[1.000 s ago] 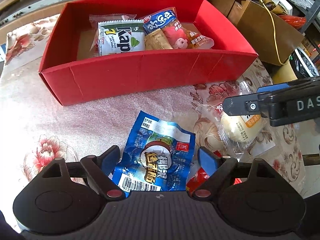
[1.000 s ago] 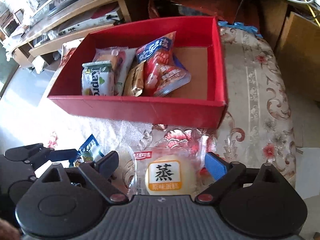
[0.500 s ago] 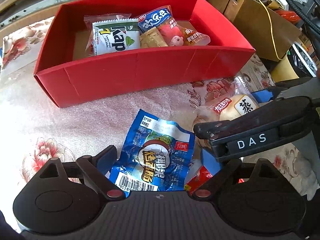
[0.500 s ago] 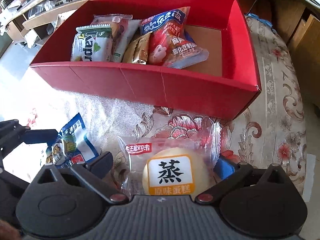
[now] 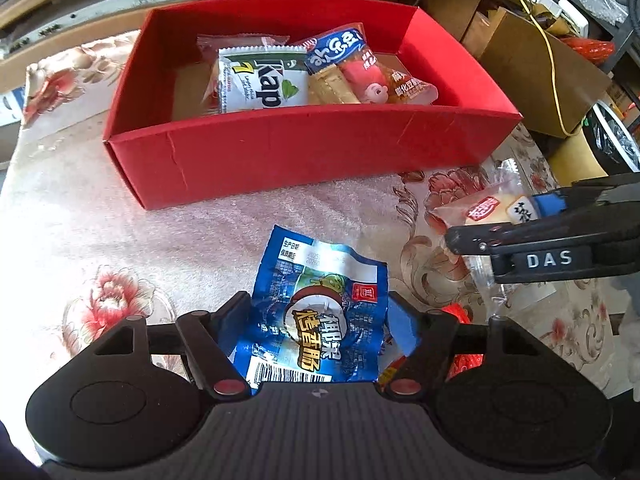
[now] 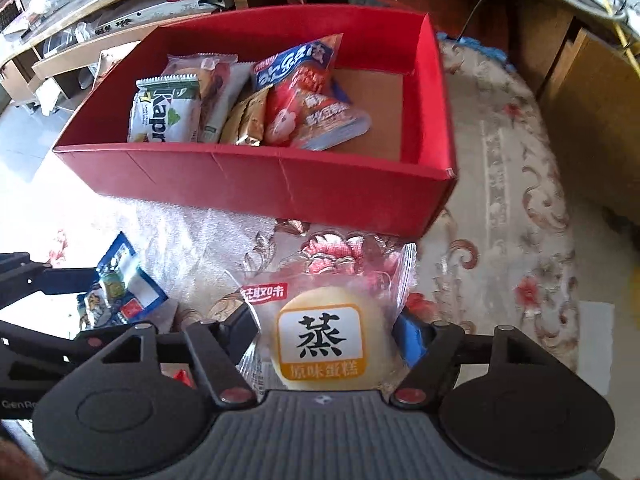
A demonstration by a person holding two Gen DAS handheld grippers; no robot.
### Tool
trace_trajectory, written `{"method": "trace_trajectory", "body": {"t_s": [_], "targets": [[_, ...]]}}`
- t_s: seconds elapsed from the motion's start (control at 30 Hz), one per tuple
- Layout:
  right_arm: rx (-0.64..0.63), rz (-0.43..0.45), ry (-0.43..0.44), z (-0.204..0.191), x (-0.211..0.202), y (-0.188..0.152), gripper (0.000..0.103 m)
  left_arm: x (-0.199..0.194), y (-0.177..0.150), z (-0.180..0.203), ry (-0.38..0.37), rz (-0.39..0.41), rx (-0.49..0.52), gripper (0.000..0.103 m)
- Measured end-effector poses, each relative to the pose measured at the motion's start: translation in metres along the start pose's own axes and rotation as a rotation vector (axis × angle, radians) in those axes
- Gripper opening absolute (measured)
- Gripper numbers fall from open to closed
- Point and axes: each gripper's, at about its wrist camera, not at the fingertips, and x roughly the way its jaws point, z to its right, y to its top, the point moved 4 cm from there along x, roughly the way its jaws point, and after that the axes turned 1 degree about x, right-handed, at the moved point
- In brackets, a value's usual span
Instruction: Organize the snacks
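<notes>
— Flowered cloth (image 5: 100,240) covers the whole surface, with shelves and cardboard boxes crowding behind it. What's under the left gripper (image 5: 316,320)?

— A crinkled blue sausage packet (image 5: 320,312), barcode end nearest the tool, lying flat on the cloth between the two fingers. Those jaws are closing in on it, and the blue pads look to be right at its edges; I can't say they press yet. The tool tips steeply downward.

— And ahead of it?

— The red box (image 5: 280,152), open-topped, straight out past the fingertips. Inside, a green-and-white Kapr wafer pack (image 5: 264,84) to the left, then a blue-and-red pouch (image 5: 352,68) leaning beside it.

— The right gripper (image 6: 324,332)?

— Also pitched down, jaws closing around a clear-wrapped steamed cake (image 6: 324,340), pale and round with a white label. Its wrapper sits between the fingers, sides touching them.

— Anything only one camera catches?

— The right view shows the bare cardboard floor (image 6: 372,112) at the box's right end; the left view shows the right tool side-on, lettered DAS.
</notes>
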Motion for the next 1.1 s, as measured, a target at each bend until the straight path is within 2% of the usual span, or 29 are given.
{"method": "trace_trajectory", "body": {"t_s": [0.2, 0.4, 0.57, 0.8, 1.1], "targets": [[0.003, 0.058, 0.015, -0.002, -0.025, -0.002, 0.061, -0.021, -0.001, -0.004, 0.025, 0.061, -0.038, 0.077], [0.015, 0.116, 0.026, -0.004, -0.047, -0.002, 0.061, -0.04, -0.007, -0.009, 0.055, 0.089, -0.092, 0.077], [0.0, 0.143, 0.034, -0.011, -0.059, -0.004, 0.061, -0.05, -0.004, -0.004, 0.083, 0.105, -0.08, 0.076], [0.004, 0.163, 0.039, -0.013, -0.061, 0.001, 0.06, -0.05, 0.009, -0.005, 0.035, 0.14, -0.078, 0.076], [0.008, 0.171, 0.029, -0.011, -0.055, 0.021, 0.06, -0.044, 0.036, -0.012, -0.038, 0.174, -0.128, 0.076]]}}
